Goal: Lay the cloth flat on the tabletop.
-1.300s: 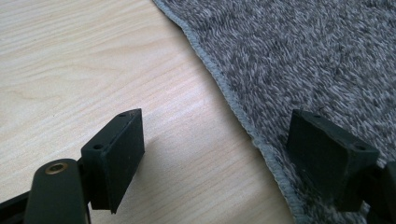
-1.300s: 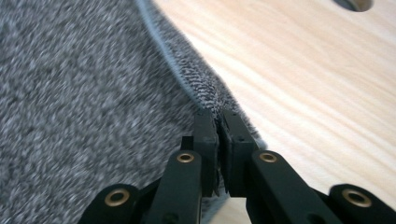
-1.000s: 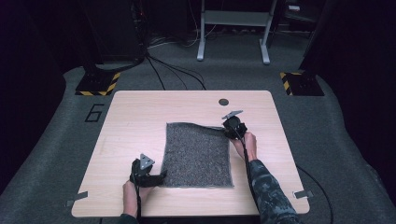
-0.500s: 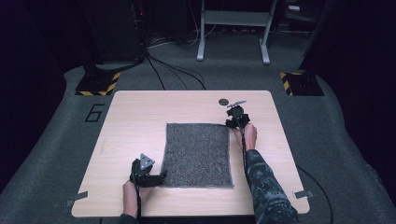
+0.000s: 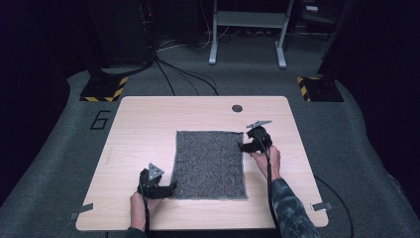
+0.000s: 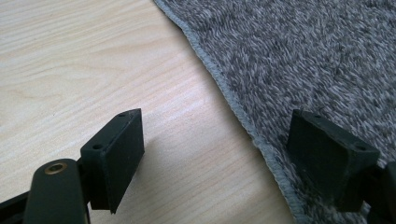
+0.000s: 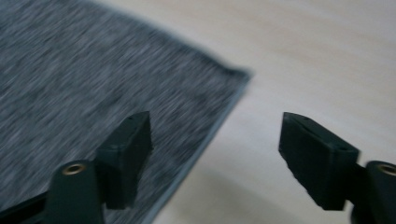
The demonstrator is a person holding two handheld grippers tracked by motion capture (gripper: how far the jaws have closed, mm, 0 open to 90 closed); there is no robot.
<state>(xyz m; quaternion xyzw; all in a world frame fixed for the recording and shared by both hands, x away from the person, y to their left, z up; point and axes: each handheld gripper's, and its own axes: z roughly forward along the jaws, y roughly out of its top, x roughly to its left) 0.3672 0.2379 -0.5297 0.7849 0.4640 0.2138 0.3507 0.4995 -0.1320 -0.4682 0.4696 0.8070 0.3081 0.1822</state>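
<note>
A grey fuzzy cloth [image 5: 210, 161] lies flat in the middle of the wooden table [image 5: 148, 124]. My left gripper [image 5: 168, 188] rests at the cloth's near left corner. It is open, with one jaw over bare wood and the other over the cloth [image 6: 289, 51], so the hemmed edge runs between them in the left gripper [image 6: 215, 123] view. My right gripper [image 5: 243, 146] hovers at the cloth's right edge, near the far right corner. Its jaws have just been opening and hold nothing; the cloth [image 7: 93, 70] corner lies beyond the right gripper [image 7: 215, 123].
A small dark round hole [image 5: 237, 108] sits in the table near its far edge. On the floor behind stand a metal frame [image 5: 247, 29], two yellow-and-black striped bases [image 5: 104, 89] and cables. Bare wood surrounds the cloth on all sides.
The right gripper let go of the raised far right corner of the cloth, which now lies flat. It then drew back toward the person along the right edge. The left gripper stayed put.
</note>
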